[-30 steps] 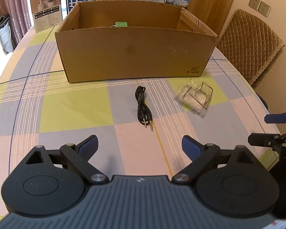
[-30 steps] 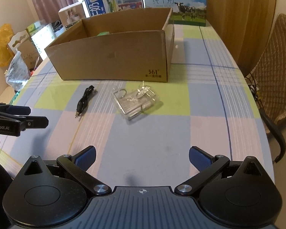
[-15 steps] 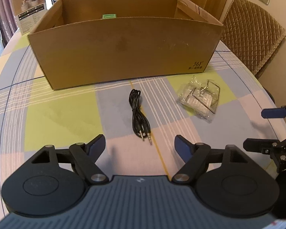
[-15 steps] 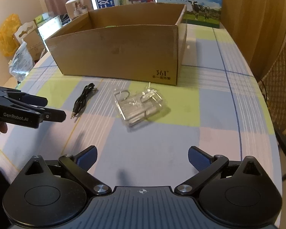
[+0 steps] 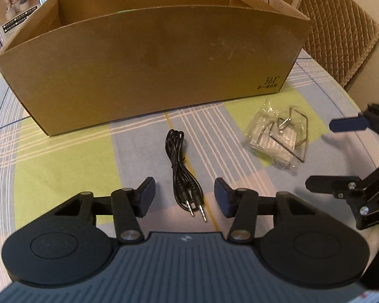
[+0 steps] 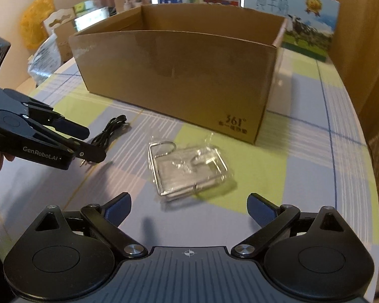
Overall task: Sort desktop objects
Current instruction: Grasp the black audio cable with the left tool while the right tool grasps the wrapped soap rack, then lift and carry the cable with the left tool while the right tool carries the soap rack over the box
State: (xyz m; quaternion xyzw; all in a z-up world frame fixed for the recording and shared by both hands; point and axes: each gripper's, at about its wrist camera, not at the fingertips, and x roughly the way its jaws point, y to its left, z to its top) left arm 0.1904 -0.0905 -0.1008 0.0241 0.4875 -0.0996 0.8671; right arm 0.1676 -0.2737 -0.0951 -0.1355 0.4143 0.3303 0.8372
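Note:
A coiled black audio cable (image 5: 182, 171) lies on the checked tablecloth, its two plugs toward me. My left gripper (image 5: 184, 197) is open, and the plug end of the cable sits between its blue pads without touching them. A clear plastic bag with wire clips (image 5: 280, 139) lies to the right of the cable. In the right wrist view that bag (image 6: 189, 169) lies just ahead of my open right gripper (image 6: 189, 208), with nothing between the fingers. The cable (image 6: 111, 131) shows there at left, partly behind the left gripper (image 6: 88, 141). An open cardboard box (image 5: 149, 58) stands behind both objects.
Milk cartons (image 6: 298, 15) and printed boxes stand behind the cardboard box (image 6: 179, 75). A quilted brown chair (image 5: 341, 27) is at the table's right side. Bags and cartons (image 6: 50, 35) crowd the far left. The round table edge (image 6: 366, 166) curves close on the right.
Both grippers have moved forward and lower. The left one now has the cable's plugs between its open fingers; the right one has closed in on the clip bag.

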